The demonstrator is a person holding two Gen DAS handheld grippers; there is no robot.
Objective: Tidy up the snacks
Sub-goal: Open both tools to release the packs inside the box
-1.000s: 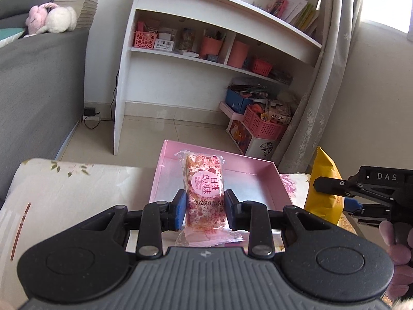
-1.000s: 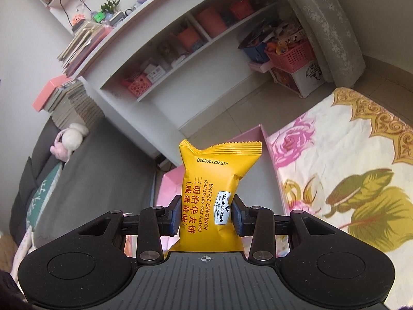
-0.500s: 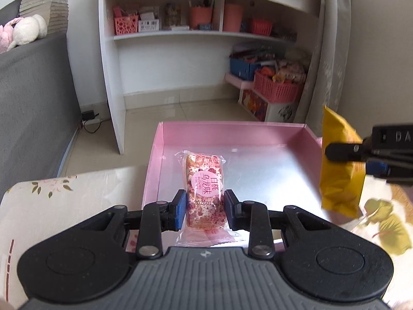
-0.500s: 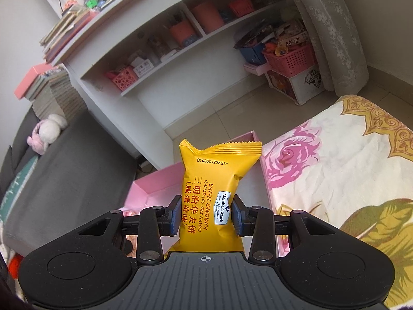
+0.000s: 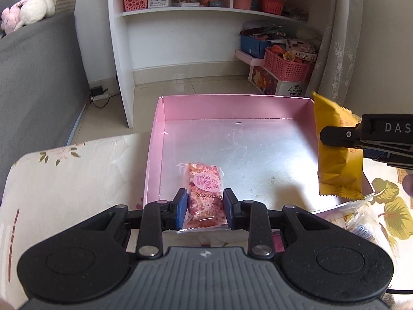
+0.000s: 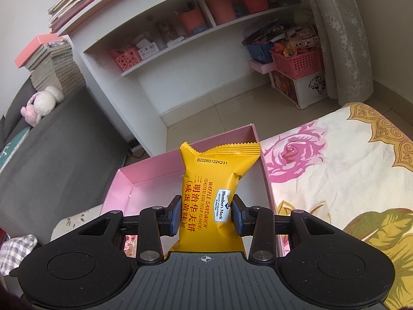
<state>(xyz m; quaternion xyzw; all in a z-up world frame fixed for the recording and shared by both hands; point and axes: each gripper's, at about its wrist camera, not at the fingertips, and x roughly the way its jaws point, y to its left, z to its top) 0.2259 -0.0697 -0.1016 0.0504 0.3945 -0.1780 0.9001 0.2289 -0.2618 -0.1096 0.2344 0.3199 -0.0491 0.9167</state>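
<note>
My left gripper (image 5: pixel 205 208) is shut on a pink nougat bar in a clear wrapper (image 5: pixel 204 193), held over the near left part of the pink box (image 5: pixel 155 139), whose floor is silvery. My right gripper (image 6: pixel 205 218) is shut on a yellow waffle sandwich packet (image 6: pixel 214 188), held upright above the box's right side. The packet (image 5: pixel 336 152) and the right gripper's fingers (image 5: pixel 340 135) also show at the right of the left wrist view. The pink box (image 6: pixel 124 180) lies below the packet in the right wrist view.
The box sits on a floral cloth (image 5: pixel 64 180) on a table. More wrapped snacks (image 5: pixel 361 222) lie on the cloth at the box's near right. A grey sofa (image 5: pixel 33 90), a white shelf unit (image 5: pixel 124 51) and pink baskets (image 5: pixel 286 64) stand beyond.
Both grippers have moved forward over the pink box with their snacks. The nougat bar now hangs low over the box floor; the yellow packet has come over the box's right wall.
</note>
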